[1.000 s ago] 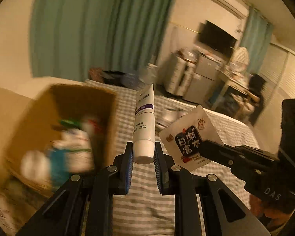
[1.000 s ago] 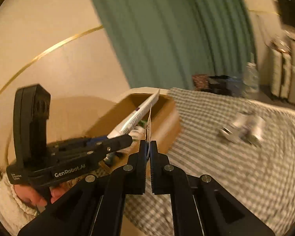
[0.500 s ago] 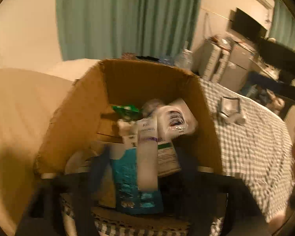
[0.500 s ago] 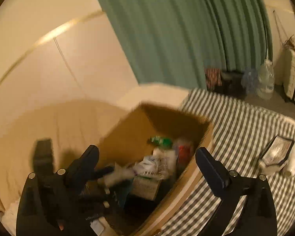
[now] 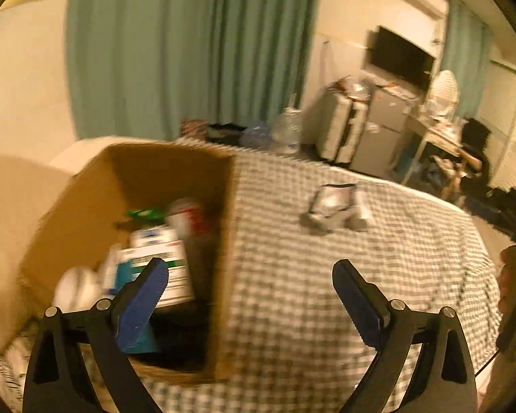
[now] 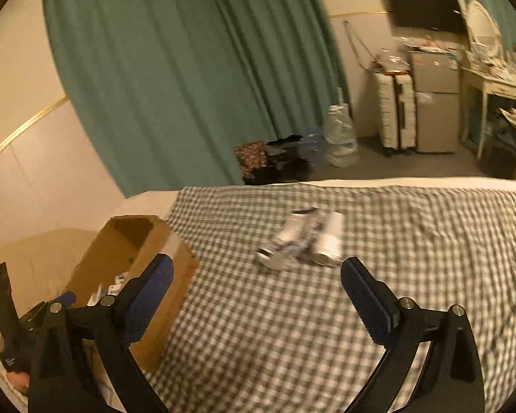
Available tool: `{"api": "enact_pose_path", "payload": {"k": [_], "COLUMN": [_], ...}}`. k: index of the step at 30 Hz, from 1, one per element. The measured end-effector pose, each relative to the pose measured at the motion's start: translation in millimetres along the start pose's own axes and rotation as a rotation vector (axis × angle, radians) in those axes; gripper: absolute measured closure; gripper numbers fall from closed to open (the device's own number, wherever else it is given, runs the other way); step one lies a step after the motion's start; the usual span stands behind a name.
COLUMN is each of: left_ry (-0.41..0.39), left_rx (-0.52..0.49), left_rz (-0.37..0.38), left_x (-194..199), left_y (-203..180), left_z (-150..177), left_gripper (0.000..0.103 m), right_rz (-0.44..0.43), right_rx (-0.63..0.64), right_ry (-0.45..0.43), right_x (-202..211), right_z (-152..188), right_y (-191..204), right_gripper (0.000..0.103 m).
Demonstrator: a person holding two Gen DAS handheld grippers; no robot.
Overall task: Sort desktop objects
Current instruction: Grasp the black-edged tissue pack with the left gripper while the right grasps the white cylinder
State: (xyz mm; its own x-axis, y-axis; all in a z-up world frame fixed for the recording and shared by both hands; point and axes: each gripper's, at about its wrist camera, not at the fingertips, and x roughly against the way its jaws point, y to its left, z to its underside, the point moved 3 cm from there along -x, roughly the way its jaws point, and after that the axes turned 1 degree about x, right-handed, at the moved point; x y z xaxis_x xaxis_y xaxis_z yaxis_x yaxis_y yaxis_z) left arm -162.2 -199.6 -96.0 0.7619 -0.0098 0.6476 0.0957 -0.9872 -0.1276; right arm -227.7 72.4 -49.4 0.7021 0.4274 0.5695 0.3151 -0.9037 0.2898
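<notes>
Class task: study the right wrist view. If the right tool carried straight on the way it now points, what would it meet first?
Probably the checked cloth, a little short of the blurred white packets lying on it. The right tool stands open and empty; depth is hard to judge.

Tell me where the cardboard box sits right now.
The cardboard box sits at the checkered cloth's left edge in both wrist views, left of the small pile of packets.

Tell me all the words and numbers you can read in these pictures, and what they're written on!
None can be read.
Boxes and packets in the cardboard box: print too blurred.
Packets on the checked cloth: dark marks, too blurred.
Label on the big water bottle on the floor: too small.
</notes>
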Motion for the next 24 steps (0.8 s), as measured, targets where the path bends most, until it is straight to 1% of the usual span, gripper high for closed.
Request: {"api": "enact_pose_path", "payload": {"k": [2, 3, 5, 7, 8, 10, 11, 12, 14, 16, 20, 22, 23, 24], "left_ry": [-0.005, -0.006, 0.005, 0.023, 0.024, 0.034, 0.036, 0.038, 0.034, 0.027, 0.038, 0.056, 0.059, 0.061], "left_rx": [-0.006, -0.003, 0.007, 0.000, -0.003, 0.001, 0.003, -0.001, -0.027, -0.067, -0.098, -0.095, -0.097, -0.100], "left_rz": [0.026, 0.032, 0.053, 0.043, 0.035, 0.026, 0.026, 0.026, 0.010, -0.030, -0.070, -0.070, -0.079, -0.096], "left_x": [-4.7, -6.1, -15.8, -34.9, -40.6, -65.0, -71.8, -82.7, -107.0, -136.4, -184.2, -211.7, -221.7, -236.3], "left_y": [-26.4, -34.1, -52.6, -70.8, -75.3, -89.1, -91.8, -98.0, -110.0, -122.6, -130.9, -132.5, -132.5, -133.4], "left_z": [-0.9, -0.6, -1.7, -3.2, -3.9, -6.3, -6.7, -6.4, -8.5, -11.6, -14.4, -16.6, -17.9, -19.4], "left_gripper": [0.002, 0.000, 0.000, 0.000, 0.000, 0.000, 0.000, 0.000, 0.000, 0.000, 0.000, 0.000, 0.000, 0.000], "right_rz": [0.025, 0.044, 0.070, 0.097, 0.102, 0.114, 0.121, 0.129, 0.114, 0.100, 0.098, 0.092, 0.091, 0.085], "right_rx": [0.022, 0.039, 0.063, 0.084, 0.086, 0.077, 0.068, 0.045, 0.014, 0.002, 0.006, -0.002, -0.005, -0.013], "right_ry": [-0.004, -0.002, 0.005, -0.005, -0.007, 0.007, 0.015, 0.033, 0.053, 0.072, 0.110, 0.130, 0.141, 0.157], "right_x": [10.1, 12.3, 13.8, 11.3, 7.0, -4.9, -11.9, -23.6, -43.9, -65.0, -117.3, -146.4, -160.4, -176.0], "right_z": [3.9, 6.9, 13.3, 19.3, 22.6, 29.6, 32.1, 35.1, 37.8, 36.7, 27.1, 18.7, 14.6, 10.8], "right_y": [-9.0, -12.4, -15.8, -23.0, -25.5, -39.4, -46.7, -55.0, -67.0, -74.4, -86.1, -90.8, -92.8, -95.0], "right_gripper": [0.005, 0.005, 0.005, 0.010, 0.014, 0.029, 0.049, 0.059, 0.059, 0.059, 0.058, 0.050, 0.043, 0.039]}}
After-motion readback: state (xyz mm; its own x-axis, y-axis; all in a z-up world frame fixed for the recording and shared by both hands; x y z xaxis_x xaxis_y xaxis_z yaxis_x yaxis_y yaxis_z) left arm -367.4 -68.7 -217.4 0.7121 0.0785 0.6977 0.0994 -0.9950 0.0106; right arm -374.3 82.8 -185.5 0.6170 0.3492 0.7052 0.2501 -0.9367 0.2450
